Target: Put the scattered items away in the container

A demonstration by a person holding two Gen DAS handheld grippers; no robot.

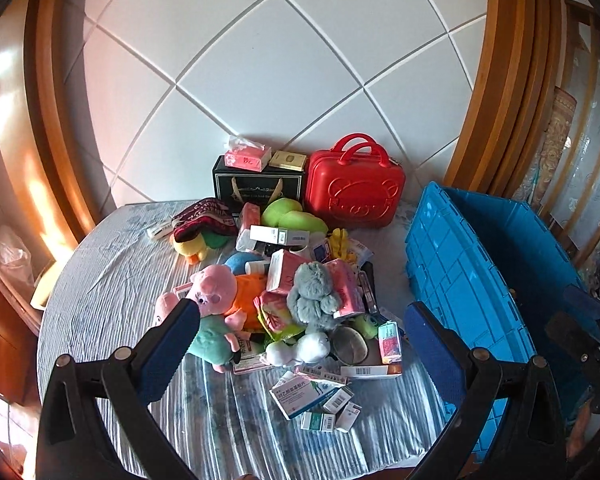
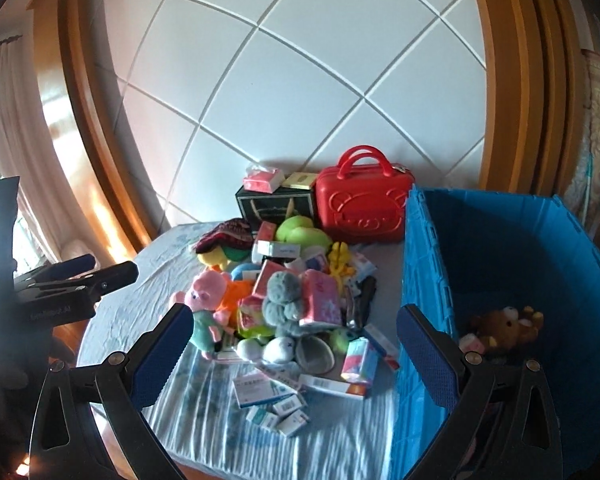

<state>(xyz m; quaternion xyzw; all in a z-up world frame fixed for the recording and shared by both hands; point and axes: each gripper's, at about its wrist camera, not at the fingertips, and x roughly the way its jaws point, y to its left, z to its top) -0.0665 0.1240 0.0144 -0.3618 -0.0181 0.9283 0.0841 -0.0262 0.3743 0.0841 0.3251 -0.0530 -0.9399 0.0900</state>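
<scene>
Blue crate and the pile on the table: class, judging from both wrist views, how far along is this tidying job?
Barely started. Done: the blue crate holds a brown teddy bear and a small pink item beside it. In hand: nothing; the left gripper and the right gripper are both open and empty. Left: the pink pig plush, grey plush, tissue packs and medicine boxes remain heaped on the table.

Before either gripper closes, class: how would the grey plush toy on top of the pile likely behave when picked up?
The grey plush toy looks soft and furry, so it would probably squash and flop. It is likely light for its size. Lying atop tissue packs, it may drag neighbours.
</scene>
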